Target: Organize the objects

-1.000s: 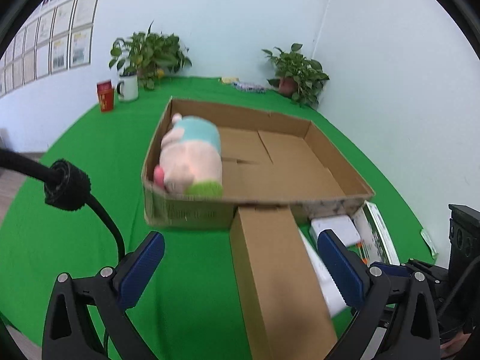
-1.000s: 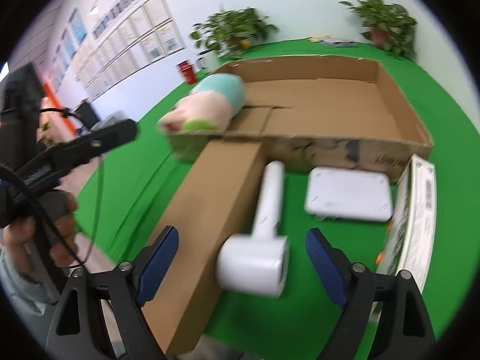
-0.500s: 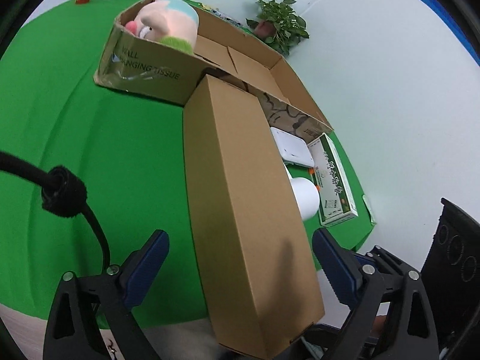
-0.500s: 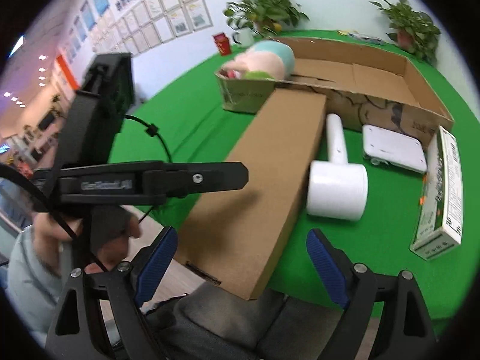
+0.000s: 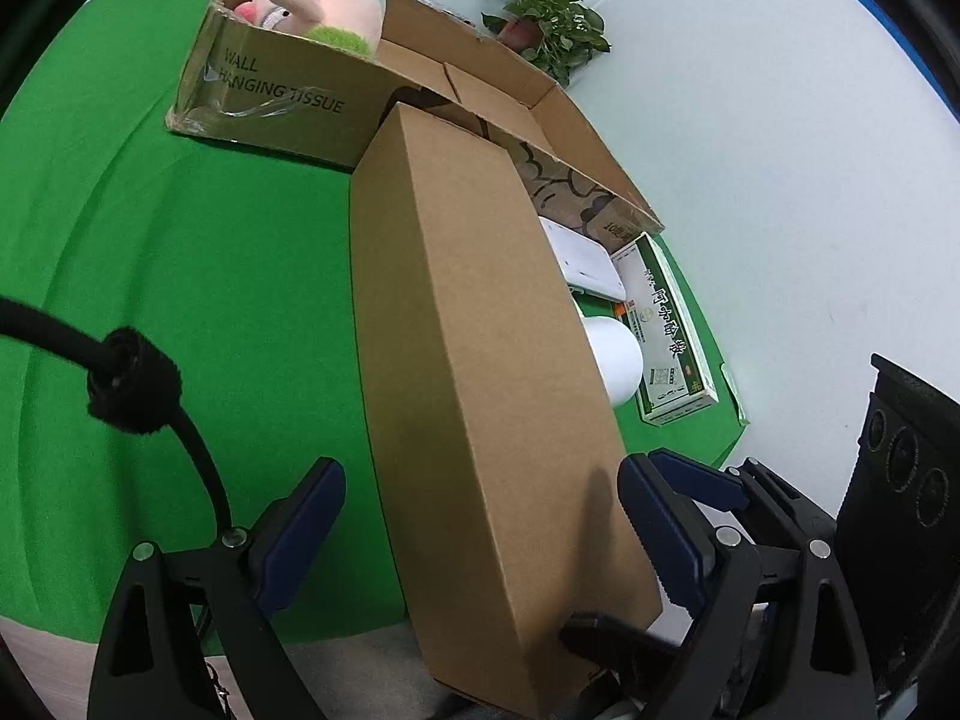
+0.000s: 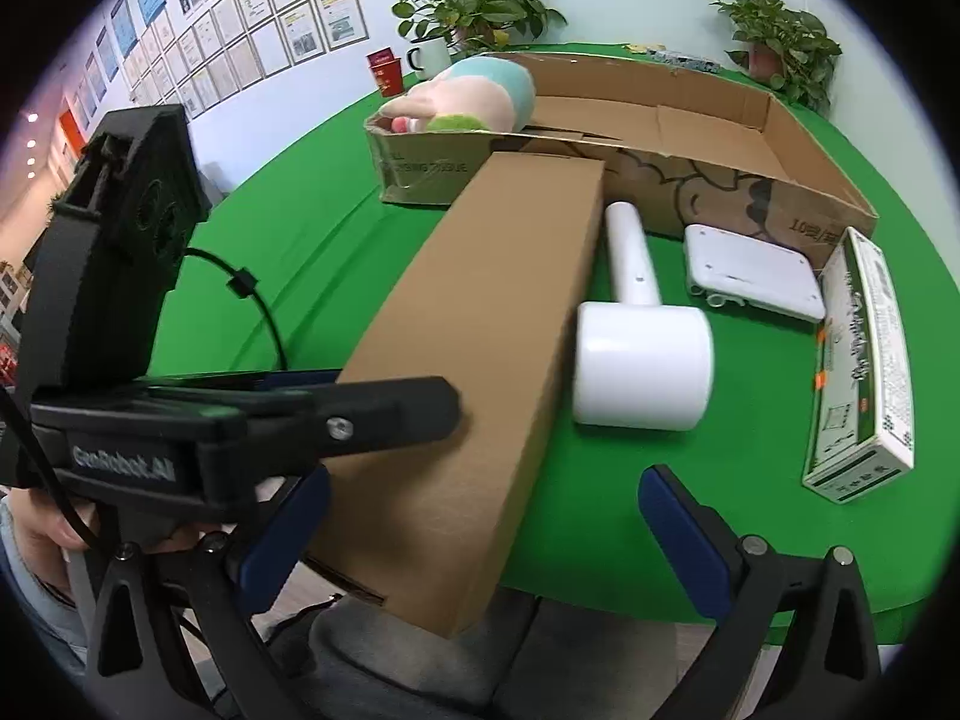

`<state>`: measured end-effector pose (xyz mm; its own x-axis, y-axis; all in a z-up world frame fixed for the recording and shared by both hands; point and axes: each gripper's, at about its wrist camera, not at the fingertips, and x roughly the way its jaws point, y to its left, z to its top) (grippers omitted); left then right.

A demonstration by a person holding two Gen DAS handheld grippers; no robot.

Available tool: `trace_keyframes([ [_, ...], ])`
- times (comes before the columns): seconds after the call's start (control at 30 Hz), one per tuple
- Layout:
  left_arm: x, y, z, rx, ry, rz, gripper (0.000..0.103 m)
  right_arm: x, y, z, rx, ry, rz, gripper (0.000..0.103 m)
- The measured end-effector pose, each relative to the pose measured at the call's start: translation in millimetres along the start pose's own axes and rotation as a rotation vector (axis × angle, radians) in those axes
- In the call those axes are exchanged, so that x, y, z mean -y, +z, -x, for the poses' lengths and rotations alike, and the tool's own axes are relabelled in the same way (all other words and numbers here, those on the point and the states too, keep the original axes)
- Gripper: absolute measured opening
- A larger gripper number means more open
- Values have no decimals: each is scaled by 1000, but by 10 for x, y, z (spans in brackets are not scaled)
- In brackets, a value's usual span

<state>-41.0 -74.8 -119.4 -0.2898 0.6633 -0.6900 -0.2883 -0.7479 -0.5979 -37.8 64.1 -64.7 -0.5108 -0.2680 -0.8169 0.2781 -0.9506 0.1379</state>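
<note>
A long brown cardboard box (image 5: 474, 324) lies on the green table, its near end overhanging the edge. My left gripper (image 5: 480, 531) straddles that near end with its jaws closing: the right pad is at the box's side, while the left pad stands clear of it. My right gripper (image 6: 483, 537) is also over the near end of the box (image 6: 480, 324), jaws opening wide and not touching it. One finger (image 6: 390, 414) of the left gripper crosses the right wrist view. A shallow open carton (image 6: 780, 120) behind holds a plush toy (image 6: 474, 96).
Right of the long box lie a white hammer-shaped device (image 6: 642, 354), a flat white device (image 6: 750, 270) and a green-and-white carton (image 6: 864, 360). Potted plants (image 6: 474, 6), a mug (image 6: 429, 57) and a red cup (image 6: 384, 72) stand at the back. A hand (image 6: 42, 528) shows at left.
The left gripper dropped and tilted down onto the long box's near end, jaws narrowing. The right gripper shifted from over the white device to the box's end, jaws widening.
</note>
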Motion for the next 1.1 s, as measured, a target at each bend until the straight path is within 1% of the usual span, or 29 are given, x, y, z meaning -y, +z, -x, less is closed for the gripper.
trace_keyframes([
  [0.07,-2,-3,-13,-4,-11,-1,88,-82,8,-20,-19,29,18,102],
  [0.13,15,-10,-22,-13,-18,-17,80,-202,0,-22,-23,35,52,102],
  [0.2,33,-17,-43,-25,-44,-27,78,-282,-3,-36,-21,35,65,102],
  [0.27,3,-26,-50,-27,-57,-26,77,-345,-8,-56,-22,35,72,102],
  [0.33,-5,-34,-46,-28,-63,-26,77,-361,-26,-63,-22,25,77,99],
  [0.37,0,-41,-53,-31,-68,-30,77,-357,-35,-71,-25,14,71,96],
  [0.4,5,-49,-60,-35,-74,-32,77,-352,-39,-75,-24,6,67,94],
  [0.6,0,-48,-86,-27,-81,-31,77,-367,-46,-74,-10,-5,64,93],
  [0.73,-21,-67,-44,-25,-81,-17,77,-319,-50,-52,-1,13,39,89],
  [0.83,-81,-88,3,-17,-88,7,77,-268,-36,-32,2,48,-1,86],
  [0.87,-118,-103,25,-16,-90,14,77,-258,-36,-26,2,60,-10,85],
  [0.93,-176,-112,80,6,-74,36,83,-224,-31,-8,9,89,-35,67],
  [0.97,-217,-108,112,17,-74,54,84,-179,-16,15,19,119,-61,59],
  [1.0,-248,-102,125,13,-85,63,83,-178,-3,11,13,126,-62,58],
  [1.1,-293,-110,140,13,-94,69,83,-169,10,0,17,137,-62,58],
])
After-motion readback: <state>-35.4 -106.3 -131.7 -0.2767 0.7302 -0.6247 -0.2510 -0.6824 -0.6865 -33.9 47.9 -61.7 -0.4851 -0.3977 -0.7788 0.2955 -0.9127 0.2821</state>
